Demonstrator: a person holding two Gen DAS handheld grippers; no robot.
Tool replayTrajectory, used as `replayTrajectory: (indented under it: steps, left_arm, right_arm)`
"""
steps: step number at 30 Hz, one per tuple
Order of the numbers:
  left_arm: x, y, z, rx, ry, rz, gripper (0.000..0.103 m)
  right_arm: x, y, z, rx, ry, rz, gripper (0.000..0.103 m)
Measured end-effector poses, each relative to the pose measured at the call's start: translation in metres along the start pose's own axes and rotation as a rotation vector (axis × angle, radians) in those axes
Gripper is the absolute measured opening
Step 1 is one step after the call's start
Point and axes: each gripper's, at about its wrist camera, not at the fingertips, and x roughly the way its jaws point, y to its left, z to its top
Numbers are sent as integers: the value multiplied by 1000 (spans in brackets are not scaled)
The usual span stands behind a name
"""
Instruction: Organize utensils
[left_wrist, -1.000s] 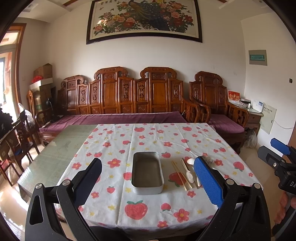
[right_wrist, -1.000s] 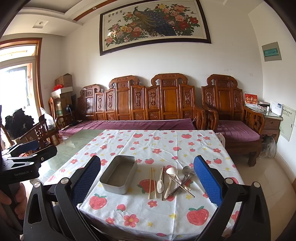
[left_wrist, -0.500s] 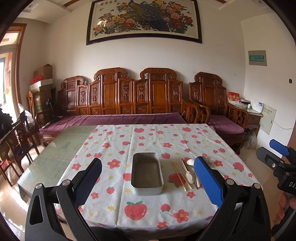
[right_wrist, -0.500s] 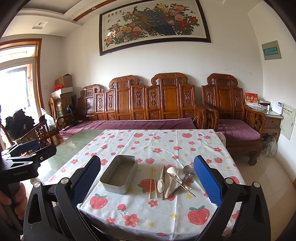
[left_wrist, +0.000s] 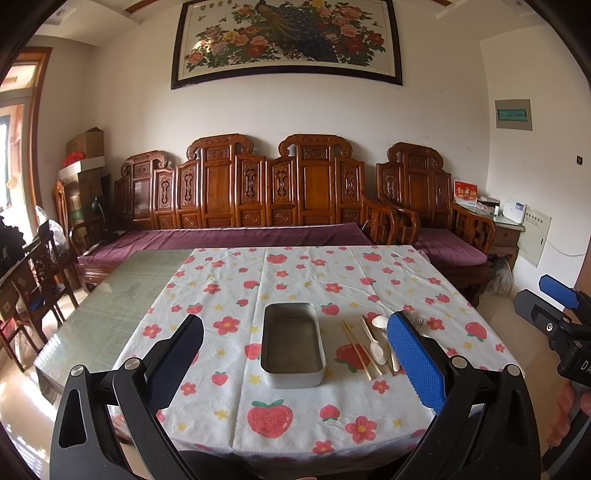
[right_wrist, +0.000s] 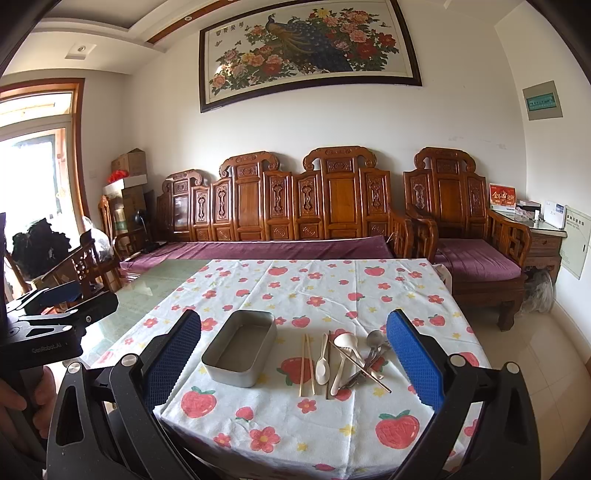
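Observation:
An empty rectangular metal tin (left_wrist: 292, 344) (right_wrist: 240, 348) sits on the strawberry-print tablecloth (left_wrist: 295, 280) (right_wrist: 325, 291). To its right lie a pair of wooden chopsticks (right_wrist: 306, 363) (left_wrist: 356, 349), a small white spoon (right_wrist: 322, 363) (left_wrist: 373, 343), a larger white spoon (right_wrist: 345, 347), and a crossed pile of metal utensils (right_wrist: 371, 356). My left gripper (left_wrist: 295, 354) is open, held above the table's near edge facing the tin. My right gripper (right_wrist: 293, 350) is open too, well short of the utensils. Neither holds anything.
A carved wooden sofa with purple cushions (left_wrist: 236, 236) stands behind the table. Bare green glass tabletop (left_wrist: 110, 302) lies left of the cloth. Wooden chairs (left_wrist: 33, 273) stand at left, a side cabinet (right_wrist: 543, 236) at right. The other handheld gripper (left_wrist: 561, 325) (right_wrist: 48, 325) shows at each view's edge.
Both views have shifted very slightly; the table and utensils keep their places. Both grippers stay open.

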Motion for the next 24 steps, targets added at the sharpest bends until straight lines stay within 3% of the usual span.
replayTrajectory:
  steps: [24]
  left_arm:
    - [-1,-2,-2,-5,-4,-8,97]
  right_arm:
    - [0,1,0,1,-5,4,101]
